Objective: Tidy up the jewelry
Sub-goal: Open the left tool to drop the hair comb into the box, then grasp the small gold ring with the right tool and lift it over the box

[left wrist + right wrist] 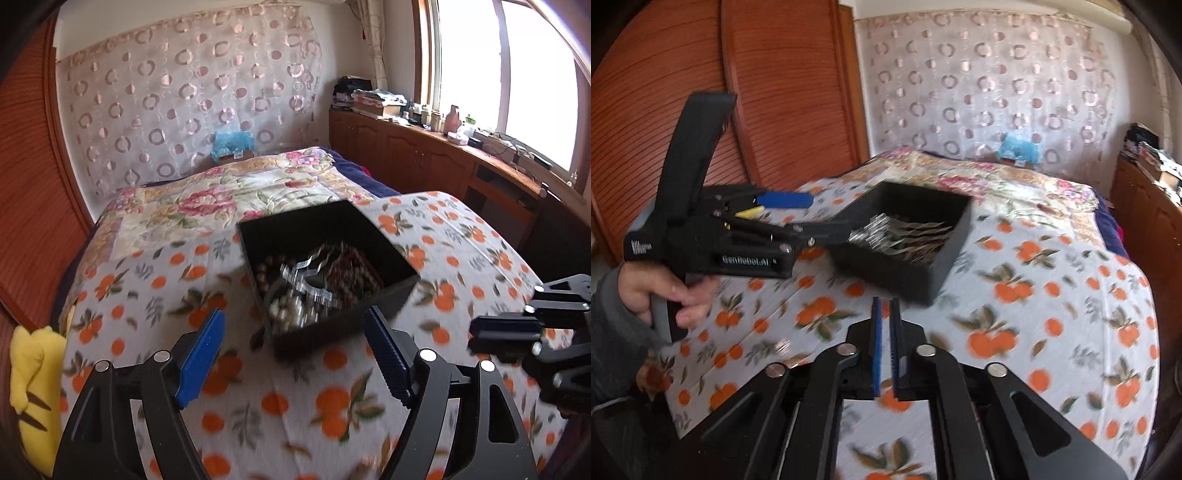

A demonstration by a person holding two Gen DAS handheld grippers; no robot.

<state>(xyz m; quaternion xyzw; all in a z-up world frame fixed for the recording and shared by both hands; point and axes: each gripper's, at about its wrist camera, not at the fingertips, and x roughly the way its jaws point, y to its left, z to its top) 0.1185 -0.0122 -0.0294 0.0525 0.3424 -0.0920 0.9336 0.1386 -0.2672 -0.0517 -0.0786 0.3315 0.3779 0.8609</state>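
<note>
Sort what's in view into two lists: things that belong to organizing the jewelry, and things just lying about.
For the job:
black box
jewelry heaped inside it
left gripper, jaws wide
right gripper, jaws slightly apart, nothing between them

Lying about:
yellow plush toy
blue lacy item
floral quilt
stacked books

"What kind of place is this?"

"A bedroom in a home. There is a big bed (229, 192) with a flowery blanket (207, 199) and a cloth with oranges (461, 236) on it."

"What else shows it?"

"A curtain with rings (192, 92) hangs behind the bed. A wooden wardrobe (757, 92) stands beside it. Under the window (517, 74), low wooden cupboards (399, 144) hold books (373, 101) and little bottles (436, 120). A yellow soft toy (33, 387) lies by the bed."
</note>
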